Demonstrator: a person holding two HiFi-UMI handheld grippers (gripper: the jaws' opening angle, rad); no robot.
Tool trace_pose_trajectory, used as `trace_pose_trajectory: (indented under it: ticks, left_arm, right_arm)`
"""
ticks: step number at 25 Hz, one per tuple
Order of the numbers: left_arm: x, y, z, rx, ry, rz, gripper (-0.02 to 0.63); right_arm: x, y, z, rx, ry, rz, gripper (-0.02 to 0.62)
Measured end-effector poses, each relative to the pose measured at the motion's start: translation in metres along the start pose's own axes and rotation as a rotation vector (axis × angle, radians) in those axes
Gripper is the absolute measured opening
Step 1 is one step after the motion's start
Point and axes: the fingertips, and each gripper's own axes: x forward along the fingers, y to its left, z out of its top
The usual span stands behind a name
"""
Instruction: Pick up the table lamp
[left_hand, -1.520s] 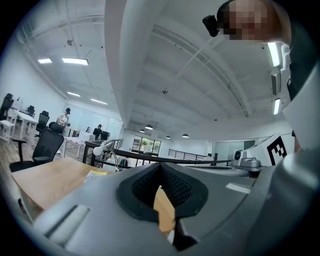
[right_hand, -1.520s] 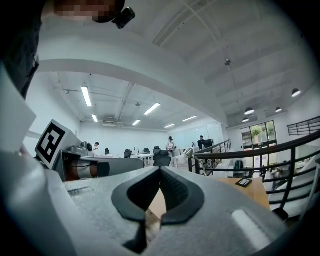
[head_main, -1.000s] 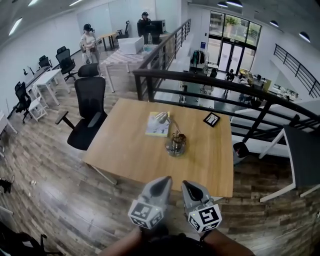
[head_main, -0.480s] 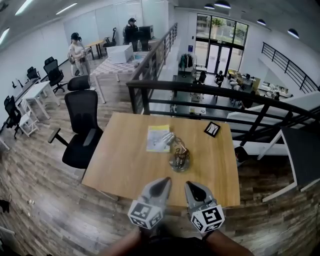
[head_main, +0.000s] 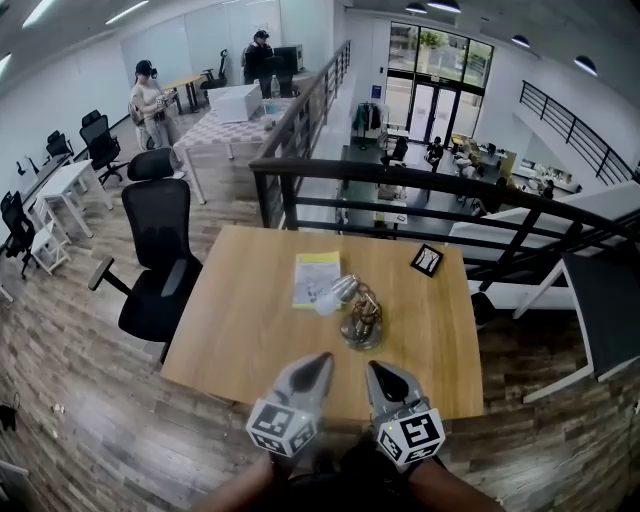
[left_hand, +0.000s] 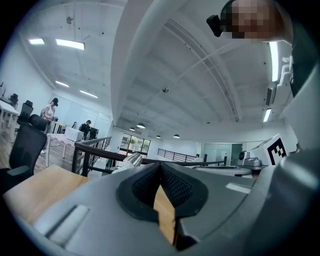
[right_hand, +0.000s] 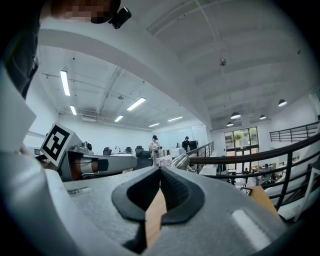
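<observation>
1. Head view: the table lamp (head_main: 352, 307) is seen near the middle of a wooden table (head_main: 240, 330), with its silver head tilted toward a yellow-green booklet (head_main: 316, 272). The clear base is small and glinting; its make-up is hard to read.
2. Head view: a small dark card (head_main: 425, 260) is noted near the far right corner of the table, well apart from the lamp. Its print is too small to read.
3. Head view: the left gripper (head_main: 322, 359) and the right gripper (head_main: 373, 367) are held side by side over the near edge of the table, pointed at the lamp and short of it. Both pairs of jaws appear pressed together. The forearms (head_main: 250, 488) are cut off by the lower edge.
4. Head view: an office chair (head_main: 158, 255) is seen left of the table and a black railing (head_main: 400, 178) beyond it.
5. Left gripper view: the jaw tips of the left gripper (left_hand: 160, 167) are seen meeting, and nothing is gripped; only a sliver of tabletop shows below them. Most of the lamp is hidden by the gripper body, with just the silver head (left_hand: 132, 160) showing above it.
6. Right gripper view: the jaws of the right gripper (right_hand: 160, 171) are closed tip to tip and empty. Again only the lamp head (right_hand: 181, 161) is visible; the base is hidden.
</observation>
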Motion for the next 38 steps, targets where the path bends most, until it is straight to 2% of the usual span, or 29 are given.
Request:
trace_pose_trajectory:
  ticks: [10, 18, 23, 27, 38]
  left_arm:
    - [0.035, 0.037, -0.003, 0.017, -0.001, 0.069, 0.002]
    - [0.080, 0.054, -0.005, 0.010, 0.005, 0.139, 0.002]
    - [0.096, 0.076, -0.004, 0.013, -0.004, 0.211, 0.002]
    - [0.100, 0.093, -0.003, 0.035, -0.018, 0.272, 0.002]
    - [0.093, 0.118, -0.012, -0.004, 0.004, 0.353, 0.002]
  right_arm:
    - [0.039, -0.036, -0.002, 0.008, 0.009, 0.020, 0.009]
    - [0.069, -0.089, -0.002, 0.034, 0.011, 0.075, 0.031]
    - [0.089, -0.110, -0.007, 0.029, 0.020, 0.124, 0.049]
    - [0.101, -0.124, -0.012, 0.034, 0.034, 0.147, 0.078]
    - [0.135, -0.135, -0.049, 0.040, 0.141, 0.186, 0.162]
